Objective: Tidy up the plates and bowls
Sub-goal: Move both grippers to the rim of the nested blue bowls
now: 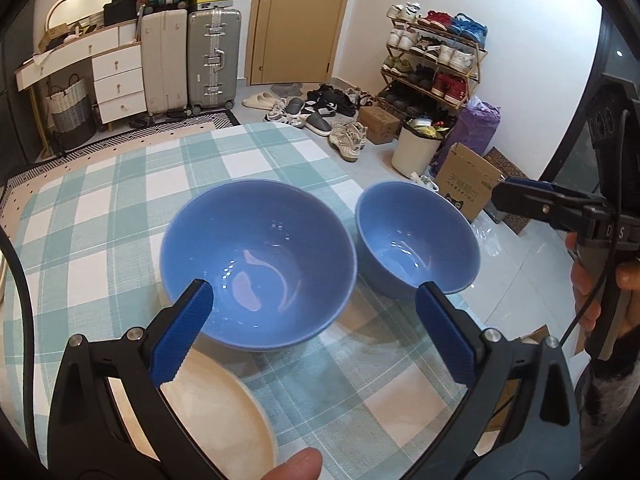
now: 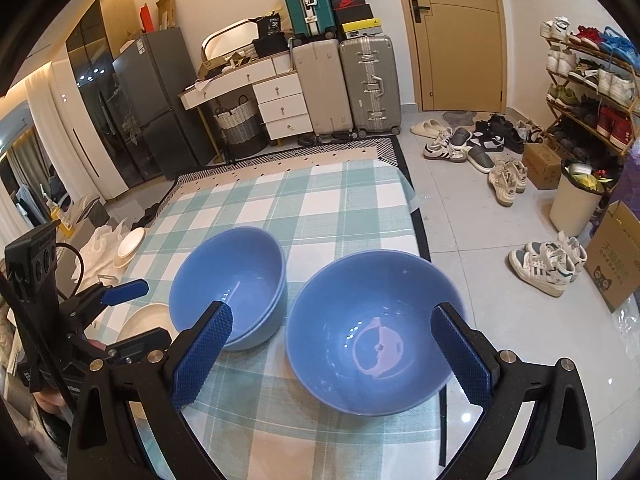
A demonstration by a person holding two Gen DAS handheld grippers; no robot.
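Fingers (image 1: 188, 328) of both grippers spread wide, holding nothing, each pair over a blue bowl on the checked worktop (image 1: 104, 208).

Left gripper (image 1: 312, 330): the stacked blue bowls (image 1: 256, 264) sit upright, mouth up, just ahead between its fingers; a cream plate (image 1: 216, 416) lies under its left finger. Right gripper (image 2: 332, 358): a glossy single blue bowl (image 2: 372, 332), round and upright, sits between its fingers at the worktop's edge.

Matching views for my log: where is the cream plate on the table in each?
Left wrist: plate bottom left, in front of the left bowl.
Right wrist: plate at far left, beside that bowl.
Shared landmark: grey suitcase, by the door.
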